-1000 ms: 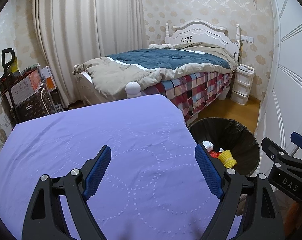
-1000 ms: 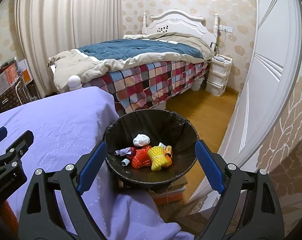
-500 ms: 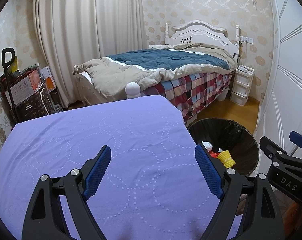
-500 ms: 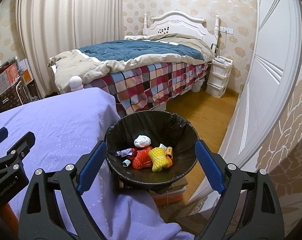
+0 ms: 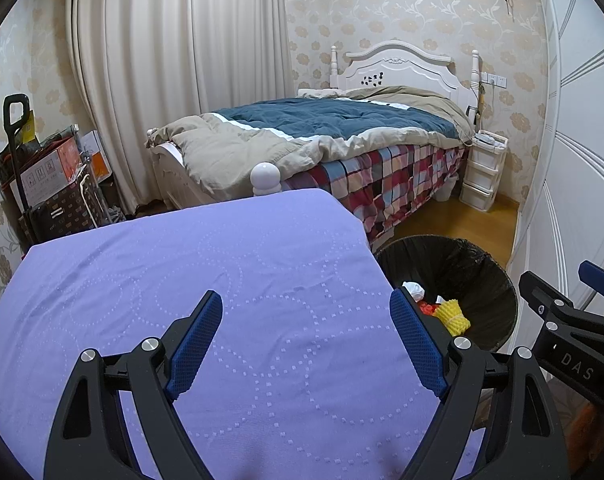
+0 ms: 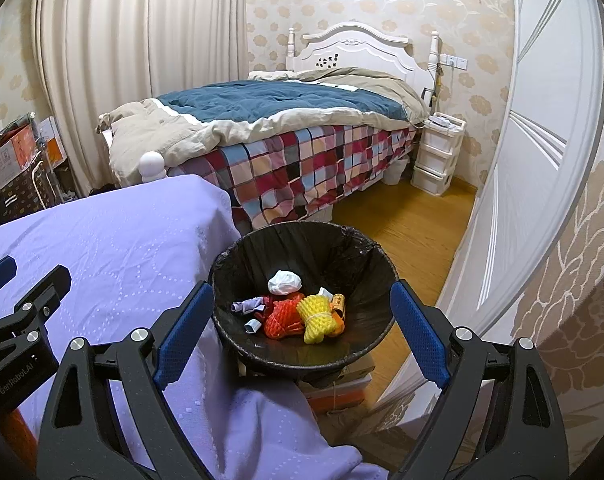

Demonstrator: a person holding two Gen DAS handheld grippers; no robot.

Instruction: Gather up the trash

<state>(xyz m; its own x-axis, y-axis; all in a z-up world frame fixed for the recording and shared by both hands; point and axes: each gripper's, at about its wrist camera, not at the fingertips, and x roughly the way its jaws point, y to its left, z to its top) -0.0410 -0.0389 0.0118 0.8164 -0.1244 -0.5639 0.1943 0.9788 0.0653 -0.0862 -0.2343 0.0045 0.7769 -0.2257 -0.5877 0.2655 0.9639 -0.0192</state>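
- Above a lavender-covered surface (image 5: 150,280), the left gripper (image 5: 306,336) hangs with its blue-padded jaws spread wide and nothing between them; the cloth beneath it is bare.
- Off to that gripper's right, past the surface's edge, a black-lined trash bin (image 5: 498,280) stands on the wooden floor (image 5: 482,220), close against the drape of the cloth.
- Over the bin, the right gripper (image 6: 302,324) is likewise spread wide and empty, its jaws framing the bin's rim in the right wrist view without touching it.
- Ahead of and below the right gripper, on the bin's bottom, the collected trash lies heaped together: a yellow foam net (image 6: 316,318), an orange-red foam net (image 6: 280,320) pressed against it, a crumpled white wad (image 6: 285,282) behind them, a lilac scrap (image 6: 248,305) to the left and a small brown piece (image 6: 338,303) to the right.
- Farther ahead of both grippers, a bed (image 6: 286,136) with a blue-and-tan quilt and chequered sheet fills the room's back, a white drawer unit (image 6: 436,156) beside it.
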